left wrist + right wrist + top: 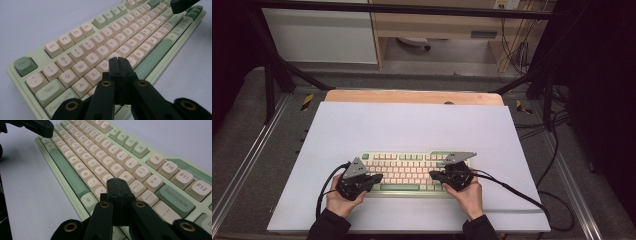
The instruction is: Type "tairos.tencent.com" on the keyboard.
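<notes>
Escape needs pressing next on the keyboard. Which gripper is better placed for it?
Left, most likely. The left gripper, jaws shut, hovers over the keyboard's A-S-D end, with Esc in the corner nearby. The right gripper sits by P, at the Backspace end.

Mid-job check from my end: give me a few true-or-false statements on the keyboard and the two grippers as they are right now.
1. Both grippers have their fingers shut. True: the left gripper and the right gripper each show fingers pressed together with nothing between them.
2. The keyboard lies on bare wood. False: it lies on a white sheet.
3. The left gripper is over the function keys. False: it is above the left letter keys, near D.
4. The right gripper is at the keyboard's right end. True.
5. The space bar is green. True.
</notes>
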Motion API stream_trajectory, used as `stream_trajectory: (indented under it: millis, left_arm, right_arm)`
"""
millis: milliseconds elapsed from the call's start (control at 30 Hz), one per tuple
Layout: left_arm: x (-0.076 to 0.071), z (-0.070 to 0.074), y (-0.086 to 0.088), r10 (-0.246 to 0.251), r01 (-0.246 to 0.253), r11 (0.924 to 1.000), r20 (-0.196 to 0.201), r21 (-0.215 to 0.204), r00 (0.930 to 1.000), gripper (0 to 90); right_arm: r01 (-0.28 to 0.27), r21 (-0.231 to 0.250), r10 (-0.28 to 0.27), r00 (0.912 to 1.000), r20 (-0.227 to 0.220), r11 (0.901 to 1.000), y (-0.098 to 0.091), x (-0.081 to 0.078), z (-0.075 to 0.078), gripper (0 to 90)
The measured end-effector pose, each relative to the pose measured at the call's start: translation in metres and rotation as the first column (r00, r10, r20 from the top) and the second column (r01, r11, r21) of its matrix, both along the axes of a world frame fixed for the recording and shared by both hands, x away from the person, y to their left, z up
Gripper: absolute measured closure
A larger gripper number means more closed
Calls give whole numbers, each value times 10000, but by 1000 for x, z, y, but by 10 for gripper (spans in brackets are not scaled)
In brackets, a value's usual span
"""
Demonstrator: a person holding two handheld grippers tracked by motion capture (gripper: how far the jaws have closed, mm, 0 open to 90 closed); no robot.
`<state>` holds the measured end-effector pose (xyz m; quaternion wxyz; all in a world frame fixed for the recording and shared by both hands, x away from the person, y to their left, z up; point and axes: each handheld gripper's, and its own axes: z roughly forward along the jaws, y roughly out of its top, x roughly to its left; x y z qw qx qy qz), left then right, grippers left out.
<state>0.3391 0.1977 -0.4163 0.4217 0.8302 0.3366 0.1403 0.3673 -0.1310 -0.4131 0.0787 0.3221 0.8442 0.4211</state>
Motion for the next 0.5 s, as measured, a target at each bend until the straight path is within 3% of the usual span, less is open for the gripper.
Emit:
stream_trajectory:
  millis: [500]
  left_arm:
    - [-7,-2,33,371,-371,9993,-89,-36,9993,900]
  right_arm:
    - [158,127,-158,9999,0,9998,9,3,4,900]
